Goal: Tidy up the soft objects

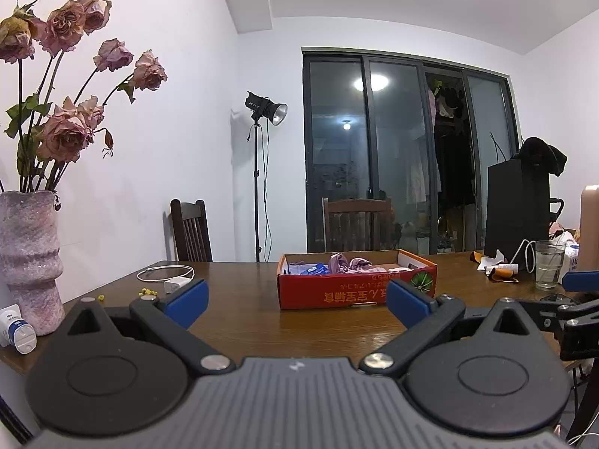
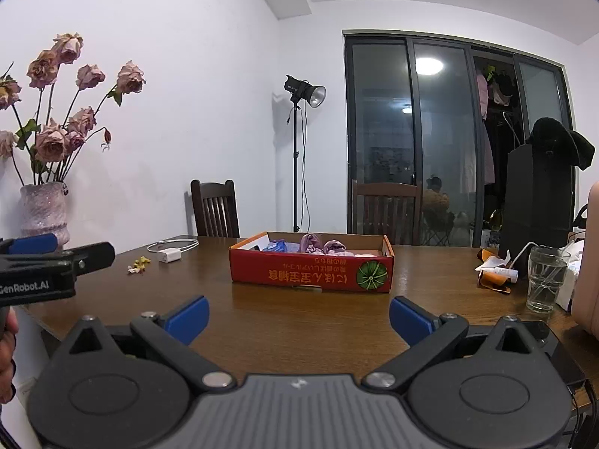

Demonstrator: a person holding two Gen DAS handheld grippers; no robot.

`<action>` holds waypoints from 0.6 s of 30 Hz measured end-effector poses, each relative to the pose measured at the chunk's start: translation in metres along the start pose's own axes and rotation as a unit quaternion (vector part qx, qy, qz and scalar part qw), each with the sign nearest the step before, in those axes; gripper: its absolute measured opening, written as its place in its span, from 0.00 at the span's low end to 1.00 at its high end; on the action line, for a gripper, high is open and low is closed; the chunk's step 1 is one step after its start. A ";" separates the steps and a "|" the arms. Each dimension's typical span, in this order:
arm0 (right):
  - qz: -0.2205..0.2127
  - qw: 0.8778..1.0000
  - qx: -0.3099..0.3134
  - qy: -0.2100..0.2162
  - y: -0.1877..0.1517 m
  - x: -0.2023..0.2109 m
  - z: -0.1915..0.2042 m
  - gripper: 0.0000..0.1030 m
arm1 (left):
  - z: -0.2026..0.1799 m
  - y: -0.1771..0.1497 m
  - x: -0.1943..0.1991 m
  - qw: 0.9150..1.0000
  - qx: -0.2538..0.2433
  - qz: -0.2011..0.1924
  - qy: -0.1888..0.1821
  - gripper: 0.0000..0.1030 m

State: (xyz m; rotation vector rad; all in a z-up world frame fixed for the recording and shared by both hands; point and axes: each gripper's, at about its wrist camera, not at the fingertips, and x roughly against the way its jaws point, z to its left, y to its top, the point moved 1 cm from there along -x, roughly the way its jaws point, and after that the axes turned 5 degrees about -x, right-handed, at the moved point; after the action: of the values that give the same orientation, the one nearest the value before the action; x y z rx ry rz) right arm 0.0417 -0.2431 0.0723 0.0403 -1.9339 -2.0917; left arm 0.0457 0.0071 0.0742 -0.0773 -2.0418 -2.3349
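A shallow red cardboard box stands in the middle of the brown wooden table. Inside it lie bunched purple-pink soft cloths and a blue item. My left gripper hovers above the table's near edge, open and holding nothing, with the box straight ahead between its blue fingertips. My right gripper is also open with nothing in it, a little short of the box. The left gripper's side shows at the left edge of the right wrist view.
A pink vase of dried roses stands at the table's left. A white charger and cable lie beyond it. A glass of water, orange and white scraps and a black bag are right. Two chairs stand behind.
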 end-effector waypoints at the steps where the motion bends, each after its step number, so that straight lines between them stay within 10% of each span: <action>1: 0.000 1.000 0.001 0.000 0.000 0.000 0.000 1.00 | 0.000 0.000 0.000 1.000 -0.001 0.000 -0.001 1.00; 18: 0.003 1.000 0.002 -0.002 0.001 -0.001 0.001 1.00 | 0.000 0.000 0.001 1.000 0.000 -0.001 -0.002 1.00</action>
State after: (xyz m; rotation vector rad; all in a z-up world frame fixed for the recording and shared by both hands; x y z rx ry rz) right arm 0.0423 -0.2420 0.0733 0.0303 -1.9374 -2.0852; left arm 0.0448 0.0073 0.0739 -0.0811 -2.0454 -2.3366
